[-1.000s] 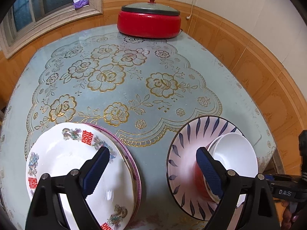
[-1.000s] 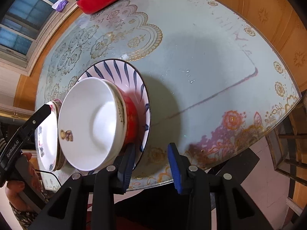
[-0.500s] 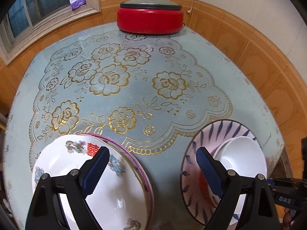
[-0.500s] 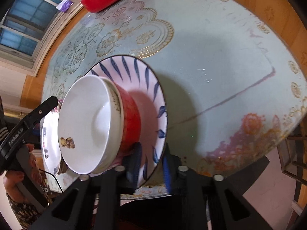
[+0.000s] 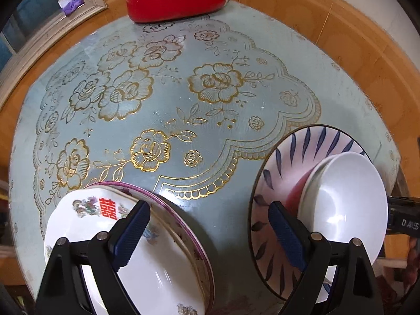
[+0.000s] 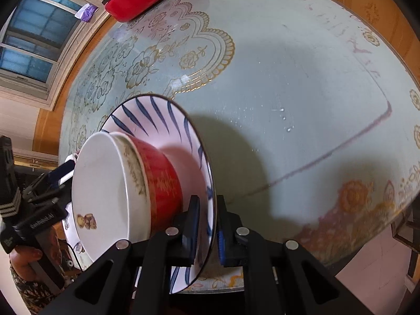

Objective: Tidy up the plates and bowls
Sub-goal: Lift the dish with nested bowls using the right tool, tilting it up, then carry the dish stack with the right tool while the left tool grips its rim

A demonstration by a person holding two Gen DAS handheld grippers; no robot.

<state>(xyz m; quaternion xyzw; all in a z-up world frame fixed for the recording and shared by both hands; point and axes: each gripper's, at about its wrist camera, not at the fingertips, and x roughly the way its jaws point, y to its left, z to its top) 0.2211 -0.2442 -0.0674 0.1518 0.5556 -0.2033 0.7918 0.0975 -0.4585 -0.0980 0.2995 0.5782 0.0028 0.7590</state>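
Your worktop (image 5: pixel 262 60) carries a red lidded pan (image 5: pixel 176 0) at its far edge, below the window (image 6: pixel 31 47); a purple and white packet (image 5: pixel 69 2) lies on the sill. Nothing stands on the open middle of the worktop.

Your right gripper (image 6: pixel 206 225) has its jaws clamped on the near rim of the blue-striped plate (image 6: pixel 157 115), 1 pad above the rim and 1 below. These jaws have just been closing, with the rim between them. The plate sits at the near right edge of the worktop and carries a red bowl (image 6: pixel 160 181) with a white bowl (image 6: pixel 105 183) nested in it. The bowls stand directly beside the upper pad.

Your left gripper (image 5: pixel 207 225) has its jaws wide open and grips nothing. Its left pad hangs over the white plate with red characters (image 5: pixel 86 225), which lies on top of a purple-rimmed plate (image 5: pixel 183 225) at the near left edge. Its right pad hangs over the blue-striped plate.

The near parts of both stacks are cut off by the gripper frames. How many plates lie under the top one on the left cannot be made out. Whether the blue-striped plate is lifted off the worktop cannot be told.

Compared with 1 second ago, both stacks appear larger and nearer in each view, and the right jaws, then apart beside the rim, are now shut on it.
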